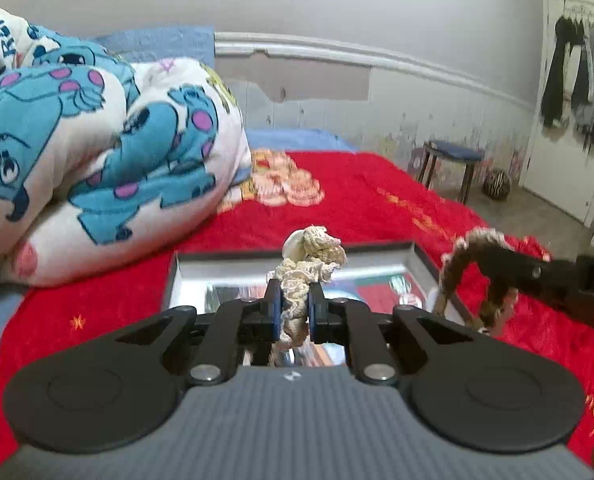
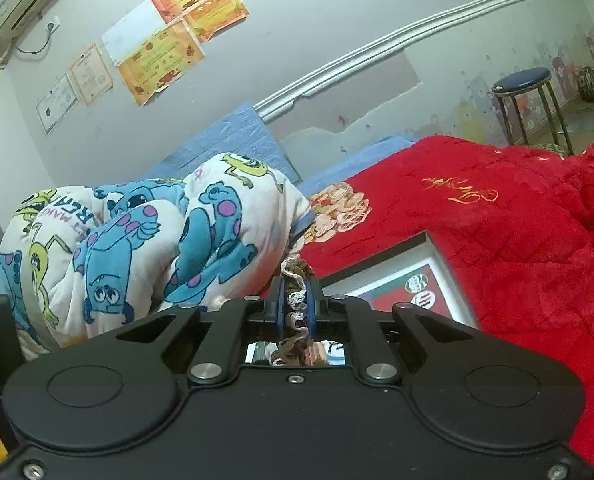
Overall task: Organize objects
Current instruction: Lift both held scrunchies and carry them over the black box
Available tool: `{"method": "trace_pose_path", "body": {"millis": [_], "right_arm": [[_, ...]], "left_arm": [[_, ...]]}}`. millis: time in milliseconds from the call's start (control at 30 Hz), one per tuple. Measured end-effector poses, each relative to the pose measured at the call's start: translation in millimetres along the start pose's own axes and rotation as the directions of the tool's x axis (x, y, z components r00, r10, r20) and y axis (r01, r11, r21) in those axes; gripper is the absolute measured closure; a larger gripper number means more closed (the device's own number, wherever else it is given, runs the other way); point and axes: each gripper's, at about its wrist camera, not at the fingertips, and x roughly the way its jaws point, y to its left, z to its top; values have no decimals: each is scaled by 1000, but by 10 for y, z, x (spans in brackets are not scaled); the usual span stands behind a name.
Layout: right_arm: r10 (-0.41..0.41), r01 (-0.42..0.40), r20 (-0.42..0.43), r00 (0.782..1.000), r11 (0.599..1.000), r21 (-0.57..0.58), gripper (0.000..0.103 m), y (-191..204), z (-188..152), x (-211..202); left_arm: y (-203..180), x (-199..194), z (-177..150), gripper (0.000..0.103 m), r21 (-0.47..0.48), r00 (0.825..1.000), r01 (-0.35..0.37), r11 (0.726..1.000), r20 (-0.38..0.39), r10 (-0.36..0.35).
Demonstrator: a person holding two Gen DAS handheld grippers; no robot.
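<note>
My left gripper (image 1: 294, 304) is shut on a cream knitted scrunchie (image 1: 311, 258) and holds it above a shallow black-rimmed tray (image 1: 377, 246) on the red blanket. My right gripper (image 2: 296, 298) is shut on a brown scrunchie with pale pink edging (image 2: 296, 276). In the left wrist view the right gripper (image 1: 493, 270) comes in from the right with the brown scrunchie (image 1: 463, 258) hanging over the tray's right edge. The tray (image 2: 437, 252) shows in the right wrist view just beyond the fingers.
A rolled monster-print duvet (image 1: 97, 152) lies left of the tray on the red blanket (image 1: 377, 196). A blue stool (image 1: 453, 164) and a striped ball (image 1: 497, 184) stand on the floor by the far wall. Clothes hang on a white door (image 1: 577, 80).
</note>
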Motion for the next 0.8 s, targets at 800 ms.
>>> {"method": "trace_pose_path", "body": {"millis": [800], "right_arm": [[-46, 64, -136, 990, 989, 131, 91, -718, 117, 1012]], "left_arm": [[-256, 969, -79, 87, 11, 983, 33, 999, -181, -31]]}}
